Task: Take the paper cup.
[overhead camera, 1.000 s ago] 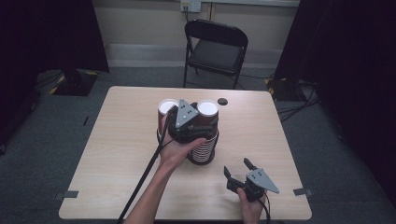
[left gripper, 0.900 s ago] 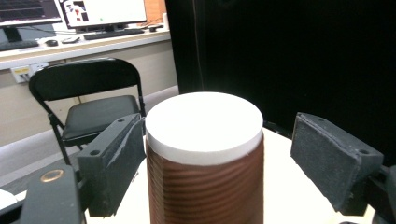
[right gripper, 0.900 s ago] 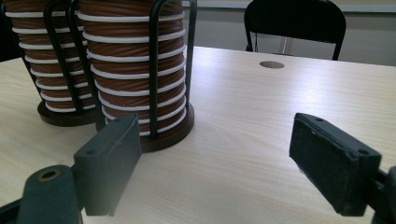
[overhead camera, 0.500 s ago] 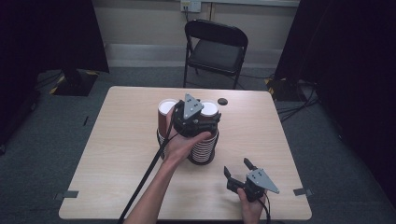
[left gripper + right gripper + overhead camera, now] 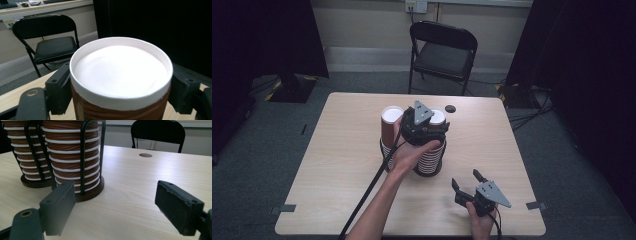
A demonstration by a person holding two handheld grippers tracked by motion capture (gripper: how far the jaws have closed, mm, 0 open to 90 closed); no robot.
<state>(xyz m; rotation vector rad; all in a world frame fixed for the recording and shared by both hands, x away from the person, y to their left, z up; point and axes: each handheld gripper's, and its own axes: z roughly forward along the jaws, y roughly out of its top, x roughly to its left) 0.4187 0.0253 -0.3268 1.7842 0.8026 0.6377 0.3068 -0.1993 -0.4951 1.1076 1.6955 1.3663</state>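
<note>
Two stacks of brown ribbed paper cups with white rims stand in black wire racks at the table's middle: a left stack (image 5: 391, 125) and a right stack (image 5: 432, 157). My left gripper (image 5: 434, 125) is at the top of the right stack. In the left gripper view its jaws press both sides of the top cup (image 5: 120, 75), which has a flat white top. My right gripper (image 5: 465, 178) rests near the front right of the table, open with nothing between its jaws. In the right gripper view it faces the rack bases (image 5: 85, 192) from a short distance.
The light wooden table (image 5: 337, 165) has a small dark round hole (image 5: 450, 108) behind the stacks. A black folding chair (image 5: 443, 50) stands beyond the far edge. Cables trail from both grippers toward the front edge.
My left gripper has shifted a little to the right and farther onto the right stack's top cup. The right gripper has stayed where it was.
</note>
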